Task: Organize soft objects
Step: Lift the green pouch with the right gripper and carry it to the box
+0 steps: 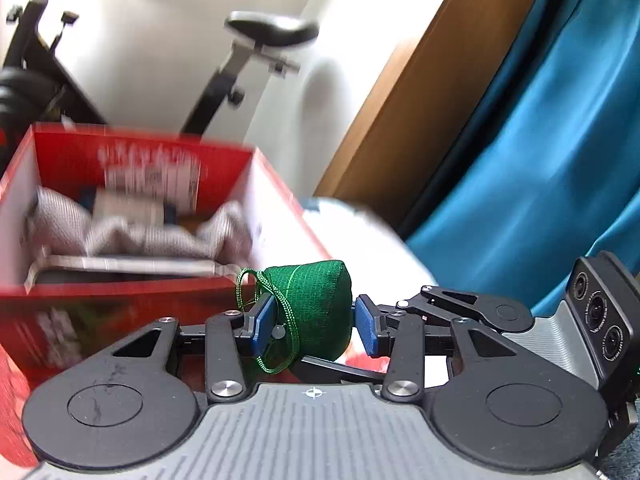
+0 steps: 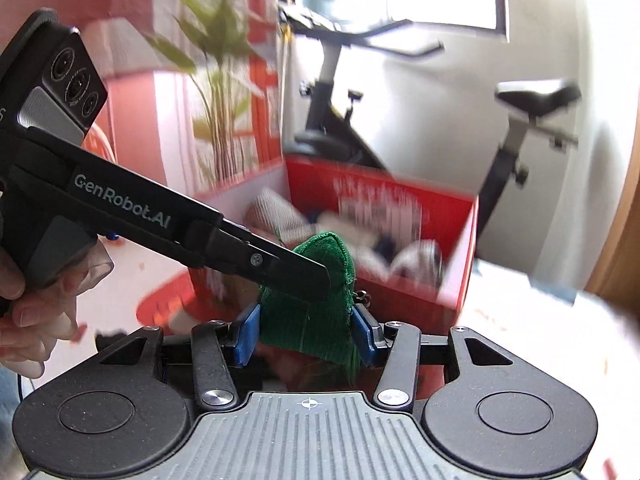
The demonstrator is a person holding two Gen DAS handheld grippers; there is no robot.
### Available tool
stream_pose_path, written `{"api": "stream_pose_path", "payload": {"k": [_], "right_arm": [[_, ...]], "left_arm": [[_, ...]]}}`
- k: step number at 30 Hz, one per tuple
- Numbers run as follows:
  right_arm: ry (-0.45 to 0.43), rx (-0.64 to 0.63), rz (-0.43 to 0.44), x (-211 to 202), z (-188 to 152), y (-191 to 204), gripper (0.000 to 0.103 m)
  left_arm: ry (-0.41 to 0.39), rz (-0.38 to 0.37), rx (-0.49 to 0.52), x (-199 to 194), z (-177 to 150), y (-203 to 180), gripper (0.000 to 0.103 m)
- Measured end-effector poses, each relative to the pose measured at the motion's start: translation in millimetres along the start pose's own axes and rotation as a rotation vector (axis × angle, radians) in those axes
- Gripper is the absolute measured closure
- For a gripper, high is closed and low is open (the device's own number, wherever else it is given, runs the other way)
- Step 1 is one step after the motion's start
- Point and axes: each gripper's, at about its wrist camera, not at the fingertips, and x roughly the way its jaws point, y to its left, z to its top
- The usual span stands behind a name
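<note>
A green fabric pouch with a green cord loop sits between the blue pads of my left gripper, which is shut on it. My right gripper grips the same green pouch from its own side, pads pressed on the cloth. The left gripper's black finger lies across the pouch's top. Just beyond the pouch stands an open red box holding a crumpled grey knit cloth and a white-labelled item. The red box lies ahead in the right wrist view too.
An exercise bike stands behind the box by a white wall. Teal fabric and a wooden panel are on the right. A leafy plant is at the left. A hand holds the left gripper. White surface lies beside the box.
</note>
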Motion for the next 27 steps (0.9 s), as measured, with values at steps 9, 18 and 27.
{"api": "stream_pose_path", "payload": {"k": [9, 18, 27], "right_arm": [[-0.11, -0.085, 0.004, -16.4, 72.5, -18.0, 0.058], [-0.146, -0.165, -0.001, 12.6, 139.7, -43.5, 0.058], [0.035, -0.131, -0.006, 104.3, 130.0, -85.1, 0.058]], "left_arm": [[-0.136, -0.024, 0.029, -26.3, 59.8, -13.8, 0.058], [-0.235, 0.015, 0.031, -25.5, 119.5, -8.0, 0.057], [-0.106, 0.022, -0.095, 60.9, 138.2, 53.1, 0.057]]}}
